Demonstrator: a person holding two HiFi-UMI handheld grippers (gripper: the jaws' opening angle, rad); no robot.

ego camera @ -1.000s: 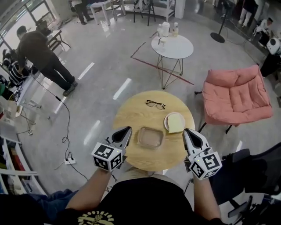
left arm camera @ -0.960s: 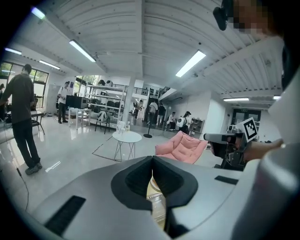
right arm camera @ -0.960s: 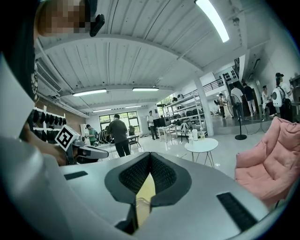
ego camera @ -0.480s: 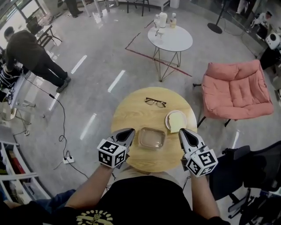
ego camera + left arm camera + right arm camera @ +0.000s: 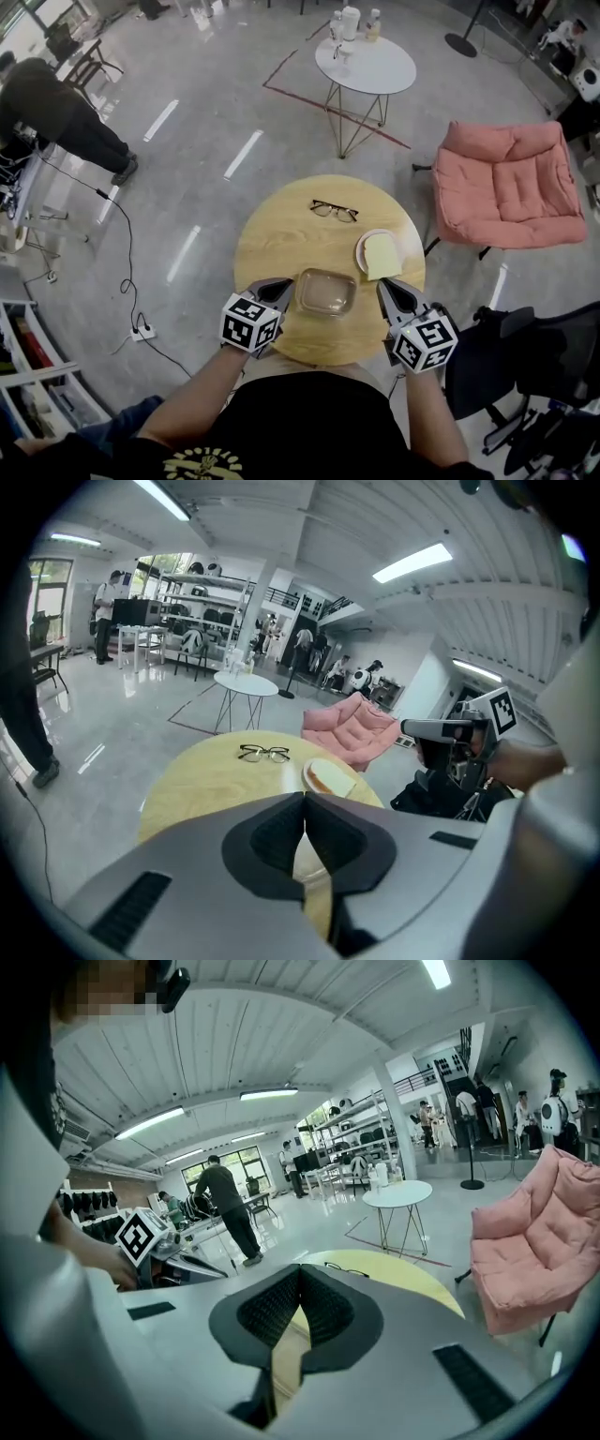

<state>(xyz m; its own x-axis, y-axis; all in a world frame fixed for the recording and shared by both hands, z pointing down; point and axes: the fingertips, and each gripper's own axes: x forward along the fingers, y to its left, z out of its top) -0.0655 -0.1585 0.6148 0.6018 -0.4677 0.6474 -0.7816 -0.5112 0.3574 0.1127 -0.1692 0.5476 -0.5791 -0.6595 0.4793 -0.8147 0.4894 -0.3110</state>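
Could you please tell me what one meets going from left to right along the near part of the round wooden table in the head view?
left gripper → clear container → right gripper

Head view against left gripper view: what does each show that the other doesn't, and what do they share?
Only the head view: the clear rectangular container plainly, lying between the grippers, and the marker cube on the left gripper. Only the left gripper view: its shut, empty jaws, the ceiling strip lights and the metal shelving. Both: the round wooden table, black-framed glasses, bread slice on a white plate, pink armchair, right gripper.
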